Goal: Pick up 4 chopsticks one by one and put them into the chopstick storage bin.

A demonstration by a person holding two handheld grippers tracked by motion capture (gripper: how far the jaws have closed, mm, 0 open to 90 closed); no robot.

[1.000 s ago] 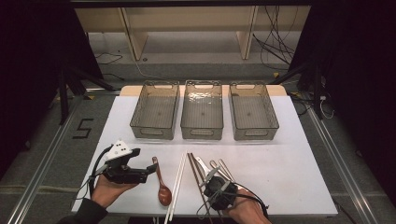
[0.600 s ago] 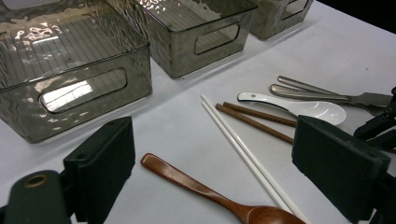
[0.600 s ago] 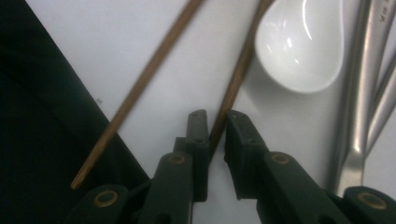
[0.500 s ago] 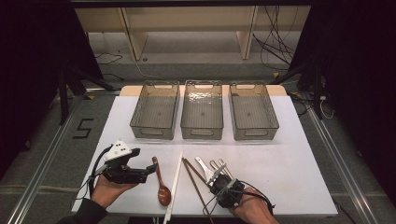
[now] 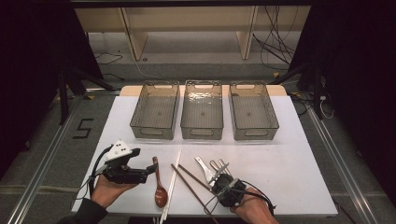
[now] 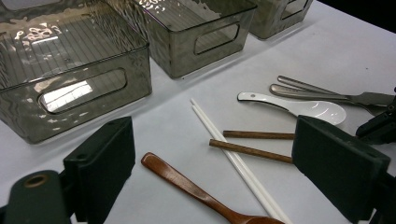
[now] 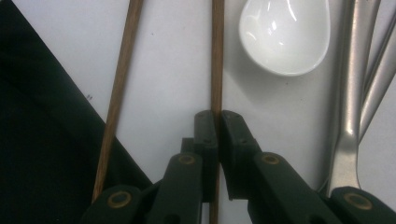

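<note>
Starting at your left, your left claw [image 5: 153,169] hangs open over the table [image 5: 299,158] beside one wooden spoon [image 5: 159,189], two white chopsticks [image 5: 171,184], two brown chopsticks [image 5: 189,184]; your right claw [image 7: 216,116] pinches one brown chopstick [image 7: 217,56]. One white spoon [image 7: 284,35], three bins [image 5: 201,109].

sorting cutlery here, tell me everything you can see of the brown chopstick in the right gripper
The brown chopstick is a thin straight stick that looks like dark wood. It lies flat on the white table, and the right gripper has just closed its two black jaws on it near one end. Its twin lies close beside it, apart from it. A white spoon rests just to its other side, not touching it. In the high view it runs diagonally across the table's near edge.
</note>
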